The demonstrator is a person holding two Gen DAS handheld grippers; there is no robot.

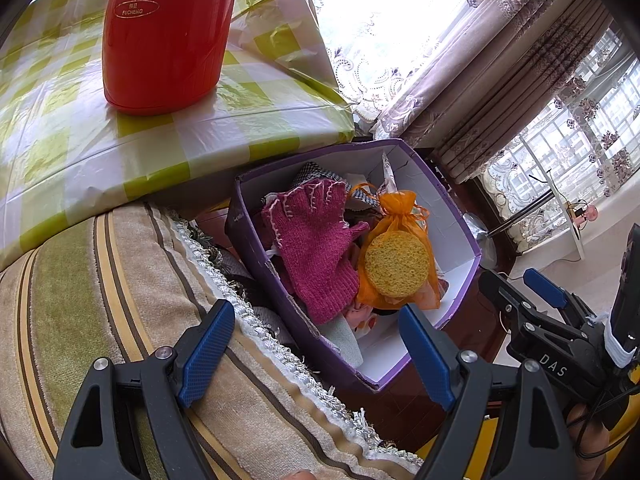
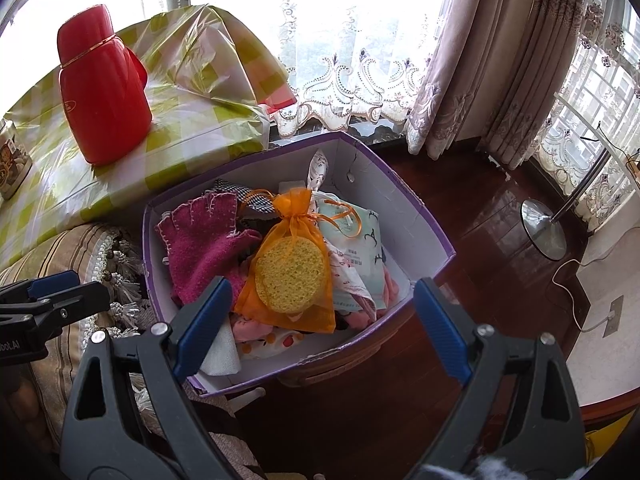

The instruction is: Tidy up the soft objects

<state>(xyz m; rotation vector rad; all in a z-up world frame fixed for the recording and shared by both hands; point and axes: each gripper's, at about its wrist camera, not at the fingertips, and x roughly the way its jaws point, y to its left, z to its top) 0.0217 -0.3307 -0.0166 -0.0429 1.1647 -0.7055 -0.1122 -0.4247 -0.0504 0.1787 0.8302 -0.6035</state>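
One purple cardboard box [image 2: 404,216], white inside and torn at its near rim, sits on the dark wooden floor [image 2: 472,208] beside a checked-cloth table [image 2: 192,136], filled with soft goods. On top lie one magenta knitted glove [image 2: 200,240] with pale stitching and one sheer orange drawstring pouch [image 2: 292,264] holding round yellow sponge discs [image 2: 290,276], porous in texture; their exact count cannot be told. Under them show a pale printed packet [image 2: 356,236], pink patterned cloth [image 2: 272,334] and a houndstooth scrap [image 2: 256,200].

The left claw [image 1: 316,356] hangs with its two blue ribbed pads spread apart, holding nothing, over the box's near left corner and a striped velvety cushion [image 1: 100,280] with tasselled fringe. The right claw [image 2: 320,332] likewise stands spread and bare above the box's near rim.

One glossy red plastic flask [image 2: 104,92] stands on the table's front part, near the edge above the box. One chrome lamp base [image 2: 544,232] rests on the floor by lace curtains [image 2: 352,80].
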